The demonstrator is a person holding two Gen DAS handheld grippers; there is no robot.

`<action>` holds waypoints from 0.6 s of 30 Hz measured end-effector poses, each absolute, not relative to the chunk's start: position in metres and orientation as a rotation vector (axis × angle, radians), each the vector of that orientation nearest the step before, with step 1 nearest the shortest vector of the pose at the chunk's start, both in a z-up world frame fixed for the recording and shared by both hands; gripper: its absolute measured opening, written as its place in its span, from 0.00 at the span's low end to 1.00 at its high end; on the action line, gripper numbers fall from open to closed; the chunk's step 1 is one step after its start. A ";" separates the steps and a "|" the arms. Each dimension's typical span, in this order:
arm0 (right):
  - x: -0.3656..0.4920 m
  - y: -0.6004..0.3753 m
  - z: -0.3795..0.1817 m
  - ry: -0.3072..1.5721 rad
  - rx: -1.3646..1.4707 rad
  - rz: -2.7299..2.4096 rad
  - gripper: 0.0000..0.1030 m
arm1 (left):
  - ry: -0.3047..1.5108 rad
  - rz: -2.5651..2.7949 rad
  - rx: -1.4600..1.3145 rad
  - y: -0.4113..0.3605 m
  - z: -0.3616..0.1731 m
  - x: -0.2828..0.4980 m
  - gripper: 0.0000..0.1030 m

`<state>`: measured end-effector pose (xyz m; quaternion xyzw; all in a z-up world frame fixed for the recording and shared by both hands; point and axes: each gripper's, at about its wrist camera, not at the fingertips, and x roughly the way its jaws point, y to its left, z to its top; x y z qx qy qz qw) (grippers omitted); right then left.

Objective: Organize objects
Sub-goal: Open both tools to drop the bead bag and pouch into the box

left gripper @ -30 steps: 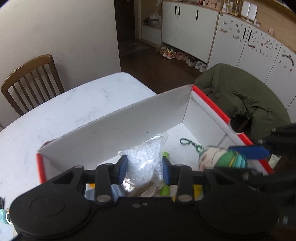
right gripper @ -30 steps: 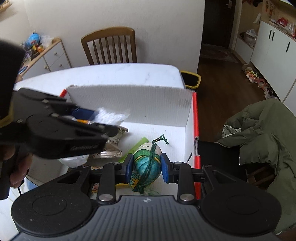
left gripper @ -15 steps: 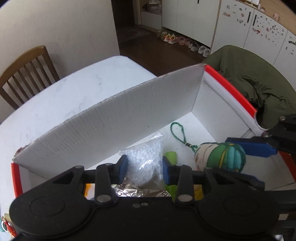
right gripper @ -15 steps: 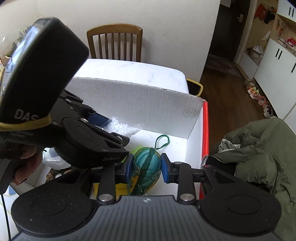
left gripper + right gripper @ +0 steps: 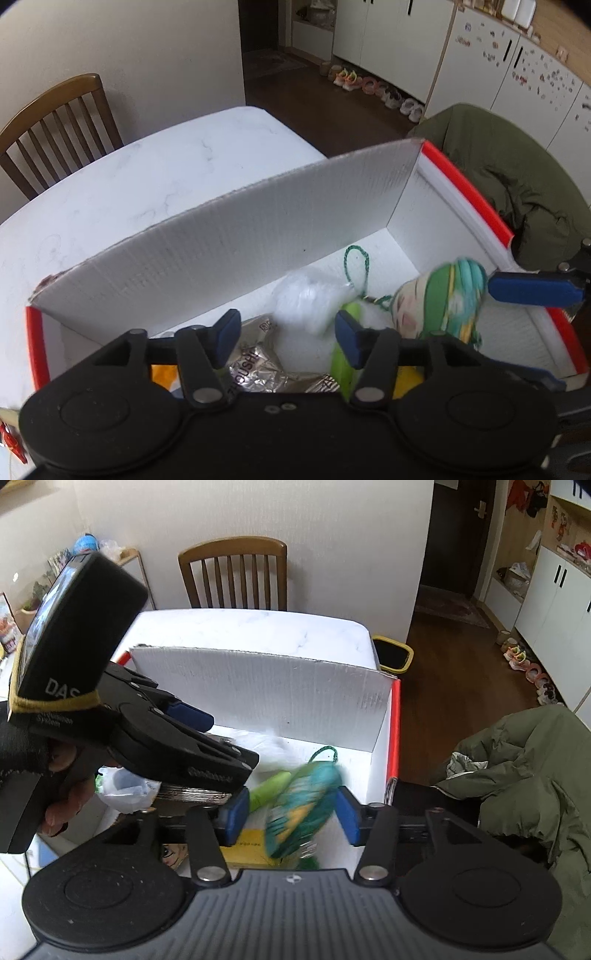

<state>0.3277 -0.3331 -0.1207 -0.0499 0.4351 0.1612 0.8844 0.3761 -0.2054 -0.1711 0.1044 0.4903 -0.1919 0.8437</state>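
Note:
A white cardboard box with red edges [image 5: 229, 240] [image 5: 273, 698] stands on the white table. My left gripper [image 5: 286, 334] is open above it, and a blurred clear bag of white beads [image 5: 308, 302] drops just past its fingers. My right gripper [image 5: 291, 814] is open too; the green and teal plush toy with a green cord [image 5: 306, 805] [image 5: 439, 302] is blurred and tilted between its spread fingers, falling into the box. In the right wrist view the left gripper [image 5: 192, 716] sits at the left, held by a hand.
Inside the box lie a silver foil packet [image 5: 258, 365], a green tube [image 5: 269, 788] and a yellow item [image 5: 243, 845]. A wooden chair [image 5: 236, 572] stands behind the table. A green jacket [image 5: 524, 775] lies at the right, and a yellow-rimmed bin [image 5: 391, 657] sits on the floor.
Both grippers have opened. The bag of beads has left the left gripper and the plush toy has left the right one; both are dropping into the box.

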 end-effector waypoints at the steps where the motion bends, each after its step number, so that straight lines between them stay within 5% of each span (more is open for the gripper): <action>1: 0.325 -0.335 -0.119 0.903 -0.093 0.339 0.52 | 1.032 -0.406 0.209 -0.203 -0.168 0.375 0.56; 18: 0.276 -0.337 -0.073 0.804 -0.006 0.384 0.52 | 0.915 -0.458 0.109 -0.167 -0.100 0.319 0.62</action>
